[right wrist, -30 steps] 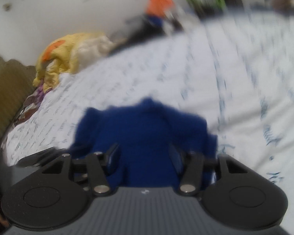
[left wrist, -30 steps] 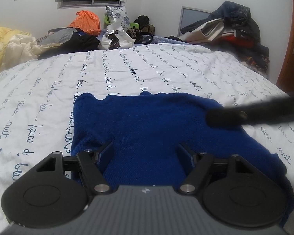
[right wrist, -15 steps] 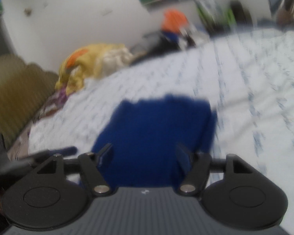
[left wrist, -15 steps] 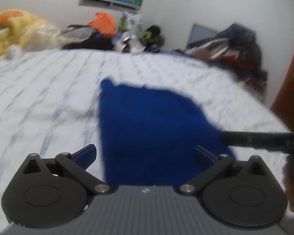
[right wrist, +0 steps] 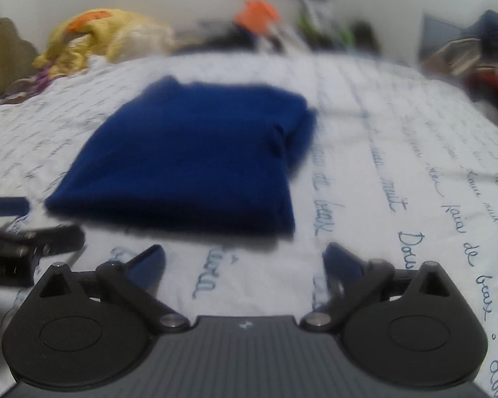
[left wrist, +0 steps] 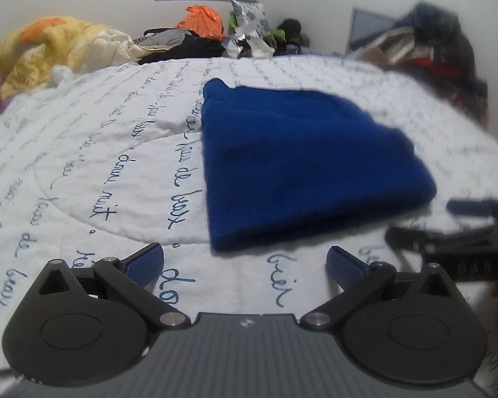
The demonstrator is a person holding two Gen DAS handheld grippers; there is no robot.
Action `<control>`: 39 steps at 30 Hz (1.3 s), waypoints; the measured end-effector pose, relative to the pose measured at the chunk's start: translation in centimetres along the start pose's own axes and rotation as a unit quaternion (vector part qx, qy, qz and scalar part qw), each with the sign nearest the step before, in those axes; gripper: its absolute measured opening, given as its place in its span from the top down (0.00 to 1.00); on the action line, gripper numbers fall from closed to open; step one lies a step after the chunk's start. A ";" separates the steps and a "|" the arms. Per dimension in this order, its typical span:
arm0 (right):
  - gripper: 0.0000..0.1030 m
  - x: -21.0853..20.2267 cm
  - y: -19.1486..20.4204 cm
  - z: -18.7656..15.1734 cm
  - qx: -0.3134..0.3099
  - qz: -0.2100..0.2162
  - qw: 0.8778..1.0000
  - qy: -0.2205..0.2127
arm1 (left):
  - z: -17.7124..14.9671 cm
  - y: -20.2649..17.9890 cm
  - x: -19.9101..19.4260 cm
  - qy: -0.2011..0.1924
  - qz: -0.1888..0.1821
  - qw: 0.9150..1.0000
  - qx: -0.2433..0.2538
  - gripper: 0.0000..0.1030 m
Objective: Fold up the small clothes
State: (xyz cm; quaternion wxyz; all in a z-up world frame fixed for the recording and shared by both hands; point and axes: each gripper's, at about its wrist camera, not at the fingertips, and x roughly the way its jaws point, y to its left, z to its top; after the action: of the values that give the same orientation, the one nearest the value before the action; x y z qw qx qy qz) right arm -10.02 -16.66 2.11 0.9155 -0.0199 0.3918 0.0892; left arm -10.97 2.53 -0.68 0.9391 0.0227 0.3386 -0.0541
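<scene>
The blue garment (left wrist: 302,162) lay folded flat mid-bed (left wrist: 83,165). The left gripper (left wrist: 245,265) stood fully open and empty; the right gripper (right wrist: 244,263) was opening, nothing between its jaws. The garment appeared soft, light and limp; grip at a folded edge.

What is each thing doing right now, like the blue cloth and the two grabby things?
Blue knit cloth: folded, lying flat on the bed, nothing touching it.
Left tool: open, empty, short of the cloth.
Right tool: jaws opening, nothing between them.
White quilted bedspread with blue writing: spread out under the cloth.
</scene>
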 end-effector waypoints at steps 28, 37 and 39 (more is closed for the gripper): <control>0.00 -0.1 0.0 -0.5 0.007 -0.006 1.000 -0.008 | 0.3 0.1 0.5 -0.001 0.004 1.000 -0.002 0.00; 0.00 -0.1 0.0 -0.5 0.007 -0.006 1.000 -0.008 | 0.2 0.1 0.5 -0.002 0.005 1.000 -0.002 0.00; 0.00 -0.1 0.0 -0.5 0.007 -0.006 1.000 -0.008 | 0.2 0.1 0.5 -0.002 0.005 1.000 -0.002 0.00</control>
State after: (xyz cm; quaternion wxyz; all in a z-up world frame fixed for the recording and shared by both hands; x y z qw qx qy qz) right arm -10.48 -16.75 1.83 0.9194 -0.0147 0.3846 0.0813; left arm -10.46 2.54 -0.80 0.9399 0.0224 0.3372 -0.0487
